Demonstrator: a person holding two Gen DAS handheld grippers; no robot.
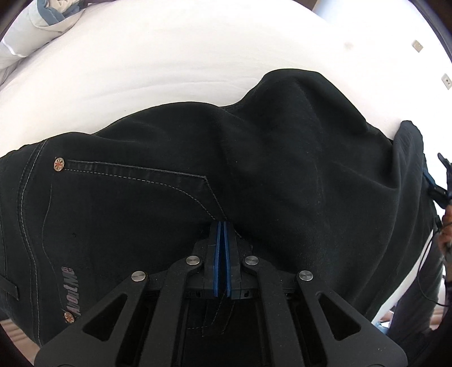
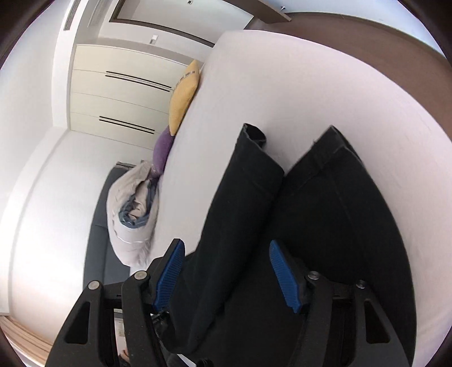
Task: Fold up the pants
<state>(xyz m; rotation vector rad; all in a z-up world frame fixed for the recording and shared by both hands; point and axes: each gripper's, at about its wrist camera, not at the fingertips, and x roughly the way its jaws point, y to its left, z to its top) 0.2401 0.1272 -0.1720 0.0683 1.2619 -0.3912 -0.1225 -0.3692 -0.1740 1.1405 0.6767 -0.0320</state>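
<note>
Black pants (image 1: 254, 169) lie on a white bed (image 1: 169, 84). In the left wrist view my left gripper (image 1: 221, 225) is shut on the fabric by a back pocket corner, near the waist. Rivets and a logo show at the left. In the right wrist view the two pant legs (image 2: 310, 211) stretch away across the bed (image 2: 310, 84), hems at the far end. My right gripper (image 2: 226, 254) is open, its blue pads (image 2: 284, 275) either side of the left leg. It also shows at the right edge of the left wrist view (image 1: 440, 192).
A rolled grey duvet (image 2: 132, 217), a purple cushion (image 2: 162, 152) and a yellow pillow (image 2: 183, 96) lie along the bed's far side. White wardrobe doors (image 2: 118, 93) stand beyond. The bedding also shows at top left of the left wrist view (image 1: 42, 17).
</note>
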